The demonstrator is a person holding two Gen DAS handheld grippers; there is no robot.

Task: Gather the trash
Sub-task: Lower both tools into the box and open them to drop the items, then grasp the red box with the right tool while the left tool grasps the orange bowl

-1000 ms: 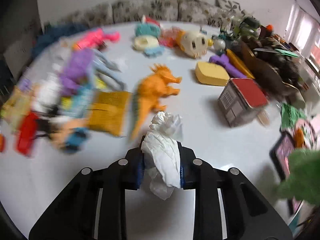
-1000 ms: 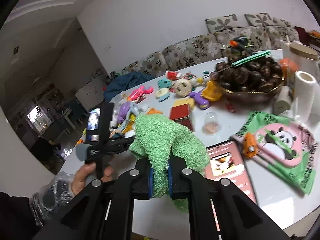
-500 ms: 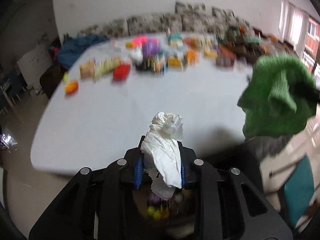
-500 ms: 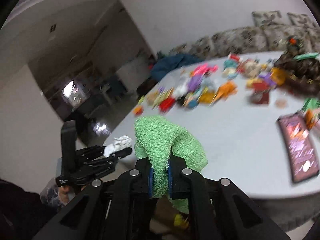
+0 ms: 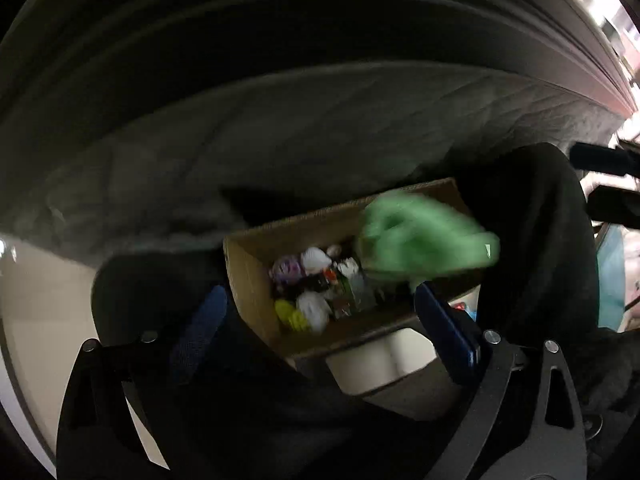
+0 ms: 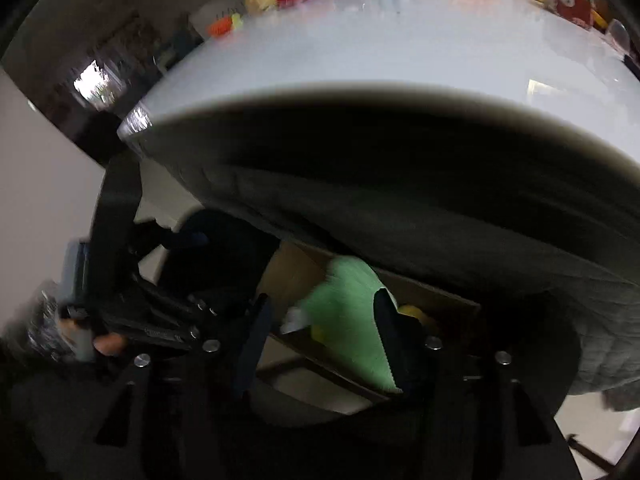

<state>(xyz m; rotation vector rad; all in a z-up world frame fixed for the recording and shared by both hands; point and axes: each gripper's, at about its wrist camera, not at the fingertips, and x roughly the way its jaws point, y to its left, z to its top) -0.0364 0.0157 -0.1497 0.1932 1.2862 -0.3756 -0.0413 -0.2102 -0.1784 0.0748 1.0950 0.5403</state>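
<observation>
Dropping the green cloth (image 6: 352, 320) cleanly meant letting it go right over the cardboard box (image 5: 256, 280), which sat under the tabletop (image 6: 400, 40) edge, already holding mixed scraps. The cloth hung blurred over the box's far corner, touching one finger of the right gripper (image 6: 320, 332), whose fingers had just been opening and no longer pinched it. The left gripper (image 5: 320, 320) had just opened wide with nothing between its fingers. Both should have stayed over the box until the cloth settled.
</observation>
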